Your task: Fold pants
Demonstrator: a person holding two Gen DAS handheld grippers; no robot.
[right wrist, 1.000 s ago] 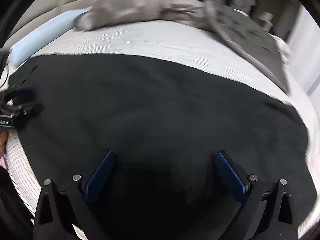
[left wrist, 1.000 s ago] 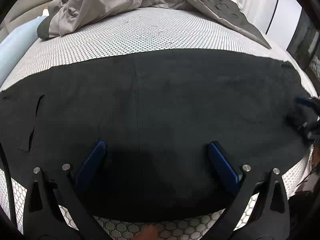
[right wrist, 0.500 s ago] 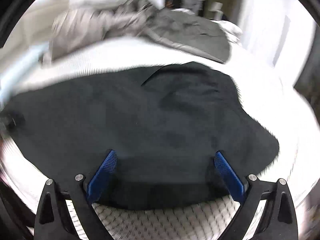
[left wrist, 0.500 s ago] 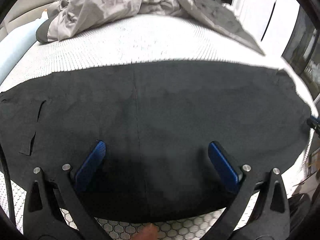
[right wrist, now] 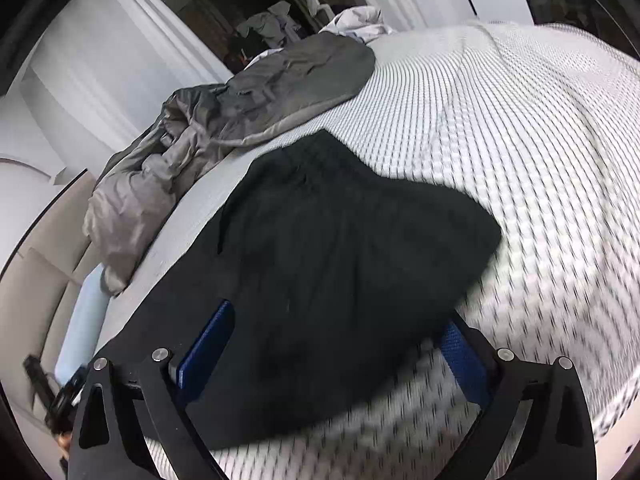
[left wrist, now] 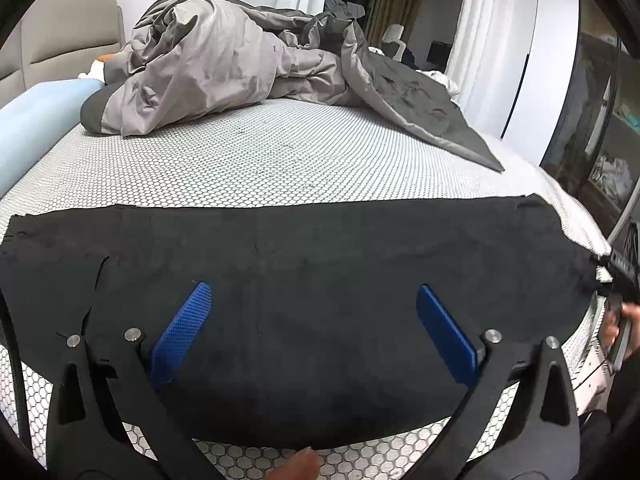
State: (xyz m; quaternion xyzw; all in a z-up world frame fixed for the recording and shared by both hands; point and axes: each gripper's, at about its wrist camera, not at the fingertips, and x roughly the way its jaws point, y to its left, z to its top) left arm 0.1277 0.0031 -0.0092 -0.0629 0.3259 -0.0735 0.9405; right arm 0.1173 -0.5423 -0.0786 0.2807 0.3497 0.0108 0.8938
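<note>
- The pants [left wrist: 320,288] lie flat on the bed [left wrist: 260,160], along its near edge, as a long dark band. In the left wrist view their long axis runs side to side, parallel to that edge.
- A slit that looks like a pocket shows near their left end, so I judge the waist points that way and the leg ends point toward the right; this is a guess from dark cloth.
- The left tongs [left wrist: 312,328] hover spread wide over the middle of the pants, pinching nothing.
- The right tongs [right wrist: 336,356] are also spread, over one end of the pants [right wrist: 340,248], with nothing between the blue pads [right wrist: 208,352]. That view is blurred, so I cannot tell whether a pad touches the cloth.
- Risk: closing on the top layer alone would lift one layer and leave the other behind, skewing the fold.
- Risk: the honeycomb bed cover is textured, so a pinch taken too deep could catch it along with the cloth.
- Risk: the near hem sits close to the bed's near edge, so a drag toward the person could slide the pants off.
- The crumpled grey duvet [left wrist: 224,60] lies well apart toward the far side and should not interfere.
</note>
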